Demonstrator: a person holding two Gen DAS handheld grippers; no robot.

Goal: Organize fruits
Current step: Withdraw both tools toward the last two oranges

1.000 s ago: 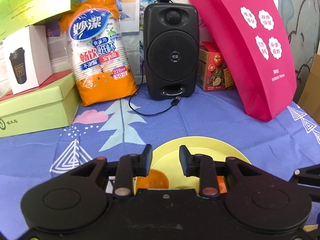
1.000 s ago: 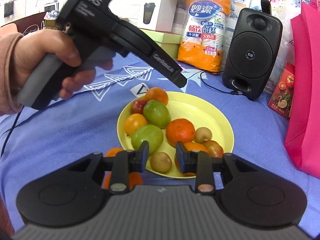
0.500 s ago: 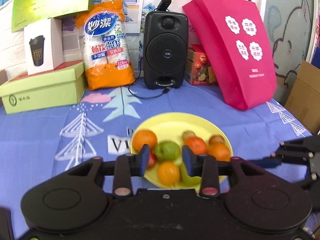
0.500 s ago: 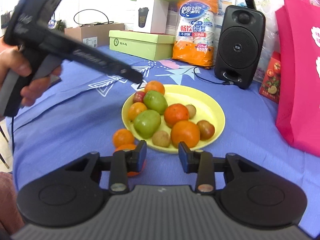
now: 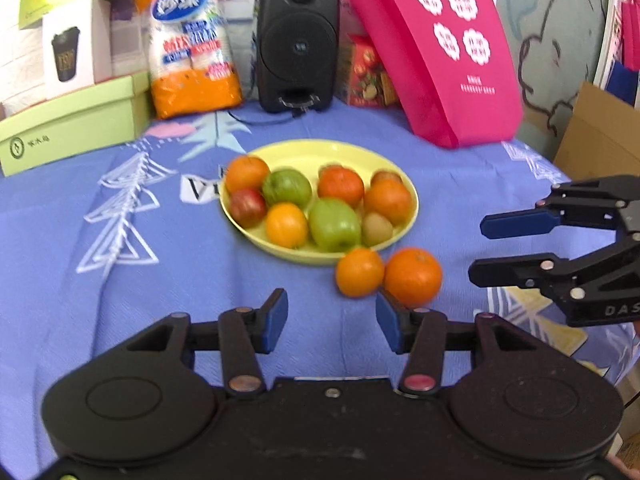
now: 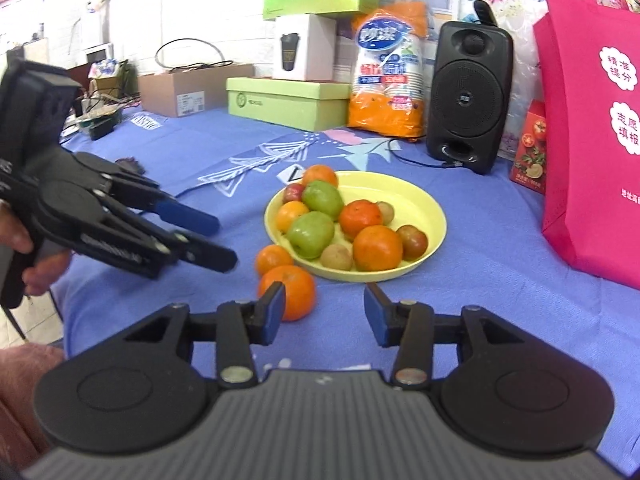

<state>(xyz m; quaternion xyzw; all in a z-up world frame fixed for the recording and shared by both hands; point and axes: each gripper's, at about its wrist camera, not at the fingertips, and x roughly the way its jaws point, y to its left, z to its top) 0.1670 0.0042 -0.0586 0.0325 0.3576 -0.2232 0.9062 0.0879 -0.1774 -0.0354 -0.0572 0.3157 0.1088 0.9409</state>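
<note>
Two oranges (image 5: 387, 277) are sitting loose on the blue patterned cloth (image 5: 120, 248) of the counter, touching each other and lying just beside the near rim of the yellow plate (image 5: 404, 224). The plate is holding the rest of the fruit: oranges, two green apples (image 6: 318, 216), a red apple (image 5: 248, 207) and a few small brownish fruits, crowded toward one side while the far part of the dish is lying bare.

The left hand-held gripper (image 5: 331, 316) is hovering over the cloth in front of the loose oranges; its jaws have just been opening and are standing apart with nothing between them, the blue pad on its right finger sitting just in front of the nearer orange. The right hand-held gripper (image 6: 324, 314) is likewise standing apart, having just been opening, with only cloth between the pads; one loose orange is showing behind its left finger.

Behind the plate a black speaker (image 5: 298, 40), an orange pack of paper cups (image 5: 192, 40), a green box (image 5: 76, 128) and a pink tote bag (image 5: 436, 44) are lining the back of the counter.
</note>
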